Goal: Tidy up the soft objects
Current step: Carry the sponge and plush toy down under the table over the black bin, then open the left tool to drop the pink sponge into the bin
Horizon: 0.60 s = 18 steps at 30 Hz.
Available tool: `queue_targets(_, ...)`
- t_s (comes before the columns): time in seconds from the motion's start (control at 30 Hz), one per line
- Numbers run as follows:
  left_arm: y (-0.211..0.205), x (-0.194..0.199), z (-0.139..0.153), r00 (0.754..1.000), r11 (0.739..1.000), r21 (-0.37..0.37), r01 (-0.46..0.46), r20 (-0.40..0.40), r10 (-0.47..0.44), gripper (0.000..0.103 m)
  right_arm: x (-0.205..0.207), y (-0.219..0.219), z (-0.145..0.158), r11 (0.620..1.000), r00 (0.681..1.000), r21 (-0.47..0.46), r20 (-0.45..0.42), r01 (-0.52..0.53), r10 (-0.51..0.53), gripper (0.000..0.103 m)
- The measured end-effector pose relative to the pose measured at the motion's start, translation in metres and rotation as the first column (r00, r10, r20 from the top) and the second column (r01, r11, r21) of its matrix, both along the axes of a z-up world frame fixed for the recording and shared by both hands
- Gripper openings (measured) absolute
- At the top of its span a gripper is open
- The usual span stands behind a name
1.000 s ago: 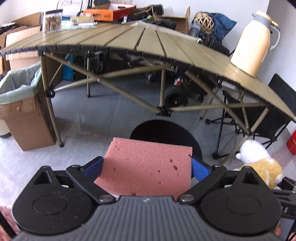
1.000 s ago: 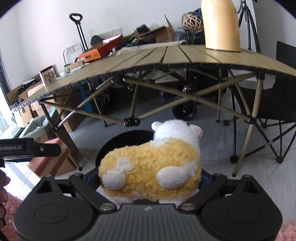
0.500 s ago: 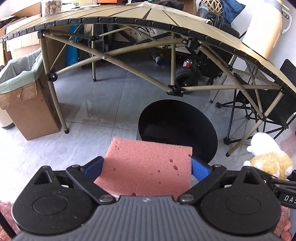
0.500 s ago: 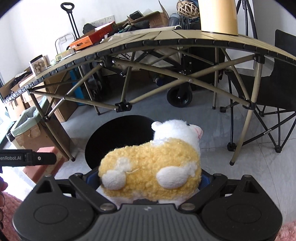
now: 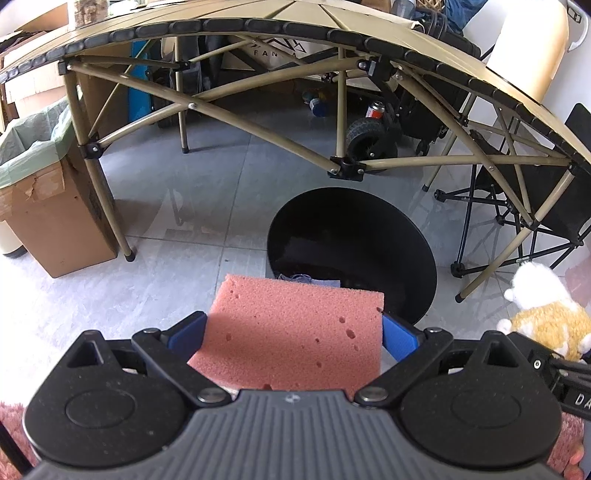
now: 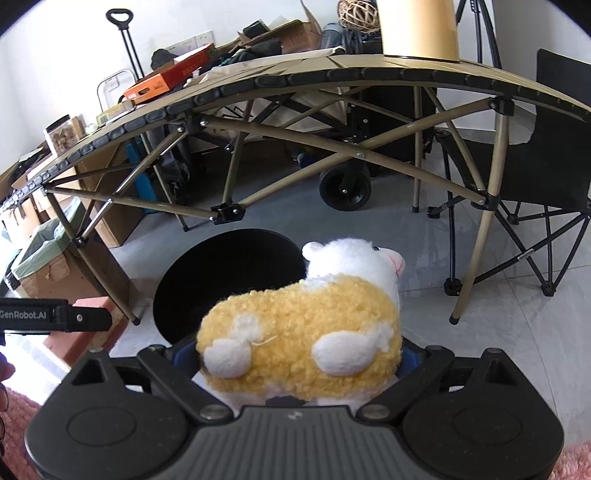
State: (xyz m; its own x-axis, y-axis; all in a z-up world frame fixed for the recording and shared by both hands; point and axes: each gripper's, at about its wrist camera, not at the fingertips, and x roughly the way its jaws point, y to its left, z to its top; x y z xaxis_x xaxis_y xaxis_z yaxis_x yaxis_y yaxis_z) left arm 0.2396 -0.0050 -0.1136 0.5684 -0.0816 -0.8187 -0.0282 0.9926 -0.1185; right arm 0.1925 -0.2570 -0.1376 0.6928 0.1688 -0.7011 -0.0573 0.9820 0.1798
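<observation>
A pink sponge (image 5: pixel 295 328) is clamped between the blue pads of my left gripper (image 5: pixel 293 332), held just short of a round black bin (image 5: pixel 413 236) on the floor. Some cloth shows inside the bin's near wall. My right gripper (image 6: pixel 299 350) is shut on a yellow and white plush sheep (image 6: pixel 306 332), held over the near right side of the same black bin (image 6: pixel 192 280). The plush sheep (image 5: pixel 546 310) also shows at the right edge of the left wrist view. The left gripper's body (image 6: pixel 55 315) shows at the left of the right wrist view.
A folding table (image 5: pixel 258 33) with crossed legs arches over the floor behind the bin. A cardboard box lined with a green bag (image 5: pixel 40 192) stands at the left. A black folding chair (image 6: pixel 546 166) and a wheeled cart (image 6: pixel 345 188) stand behind. Pink rug (image 6: pixel 22 435) lies at the bottom corners.
Both grippers have come lower and nearer the black bin, which now looks larger. The table top has risen out of view. Sponge and plush stay held.
</observation>
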Motion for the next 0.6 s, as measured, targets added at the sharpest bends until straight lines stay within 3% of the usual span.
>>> queue_targets(0.6, -0.068, 0.079, -0.003, 1.000, 0.999, 0.033, 0.003, -0.019, -0.002, 0.099, 0.012, -0.031, -0.014, 0.995, 0.994, 0.010, -0.032, 0.104, -0.103, 0.097)
